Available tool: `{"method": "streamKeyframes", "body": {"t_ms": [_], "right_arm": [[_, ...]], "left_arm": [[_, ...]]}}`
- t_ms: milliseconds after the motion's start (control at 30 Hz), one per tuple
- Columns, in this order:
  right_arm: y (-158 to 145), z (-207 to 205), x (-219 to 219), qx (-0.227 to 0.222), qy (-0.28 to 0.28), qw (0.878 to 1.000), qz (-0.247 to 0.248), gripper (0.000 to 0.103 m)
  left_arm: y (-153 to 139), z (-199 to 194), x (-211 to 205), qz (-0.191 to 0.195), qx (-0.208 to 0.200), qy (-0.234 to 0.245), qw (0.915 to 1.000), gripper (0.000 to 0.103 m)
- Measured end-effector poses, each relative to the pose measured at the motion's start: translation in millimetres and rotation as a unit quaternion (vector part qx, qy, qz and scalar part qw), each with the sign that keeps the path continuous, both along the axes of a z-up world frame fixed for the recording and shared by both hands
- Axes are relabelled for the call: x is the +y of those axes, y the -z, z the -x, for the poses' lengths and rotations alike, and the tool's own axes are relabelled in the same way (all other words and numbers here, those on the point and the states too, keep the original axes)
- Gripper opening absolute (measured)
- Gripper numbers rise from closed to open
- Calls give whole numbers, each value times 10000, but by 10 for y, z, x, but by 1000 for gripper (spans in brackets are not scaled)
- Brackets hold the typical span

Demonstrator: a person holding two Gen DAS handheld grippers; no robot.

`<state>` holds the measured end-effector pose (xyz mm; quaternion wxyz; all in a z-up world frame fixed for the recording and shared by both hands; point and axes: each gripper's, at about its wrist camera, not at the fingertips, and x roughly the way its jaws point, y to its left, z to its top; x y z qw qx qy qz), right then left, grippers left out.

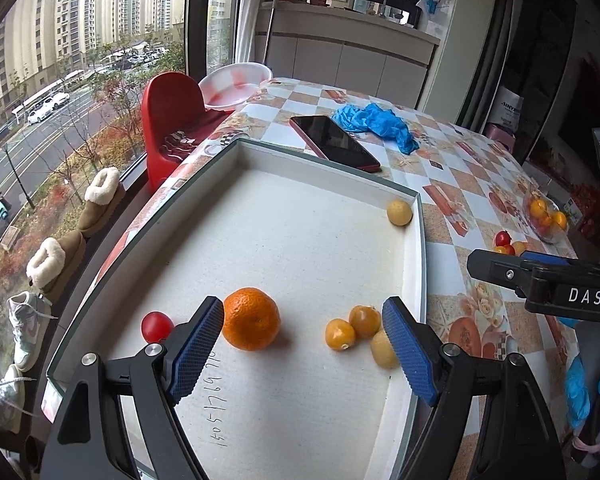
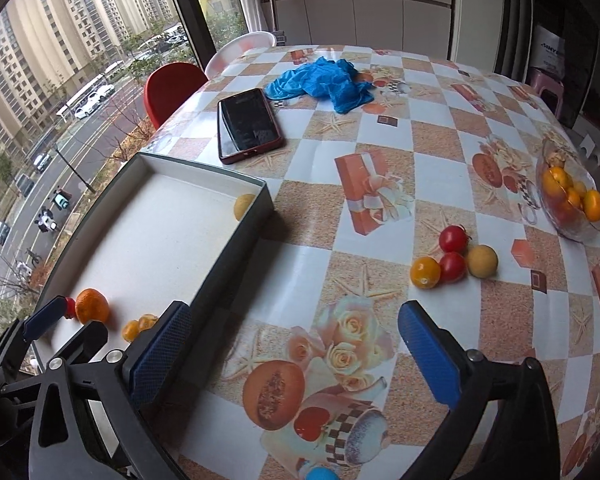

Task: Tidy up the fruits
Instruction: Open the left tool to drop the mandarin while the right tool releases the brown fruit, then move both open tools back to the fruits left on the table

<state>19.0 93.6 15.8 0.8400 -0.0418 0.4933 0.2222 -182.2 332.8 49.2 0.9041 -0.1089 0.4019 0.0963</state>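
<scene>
Centrally, the shallow white tray [image 1: 228, 152] serves as landmark and already holds part of the fruit: an orange mandarin [image 1: 251, 318] near its close end, a red cherry tomato [image 1: 155, 326] just left of the mandarin, three small yellow-orange fruits [image 1: 352, 328] clustered against the tray's right wall, and one pale yellow fruit [image 1: 399, 212] in the tray's far right corner.

The left hand-held gripper [image 1: 303, 346] hangs over the close end of the tray with its jaws spread; the mandarin lies just inside the left pad and the cluster just inside the right one, with nothing pressed between them.

To the right of the tray, on the patterned bench [image 2: 384, 128], four loose fruits [image 2: 454, 258] lie touching: two red tomatoes, one orange and one pale yellow. Farther right of the tray, near the bench edge, a glass bowl [image 2: 570, 196] holds more orange fruit.

The right hand-held gripper [image 2: 296, 350] stands wide open and empty above the bench just right of the tray, with the loose group ahead of it.

Beyond the tray's far wall lie a phone [image 2: 248, 124] and a crumpled blue glove [image 2: 324, 82].

Judged from this layout, sorting is roughly half done: six pieces are in the tray, and the loose four, and possibly the bowl's contents, remain.
</scene>
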Motion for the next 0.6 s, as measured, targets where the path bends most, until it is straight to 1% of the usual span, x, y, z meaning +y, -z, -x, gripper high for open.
{"method": "streamKeyframes", "body": {"t_ms": [333,600], "right_arm": [[264,-149,-796,323,792,9963,-33,103],[381,-177,-1320,251,1214,9921,192,103]], "left_arm": [[-83,-188,-481,-223,154,498,9984,83],[-87,-400,-956,-324,321,996,9940,83]]}}
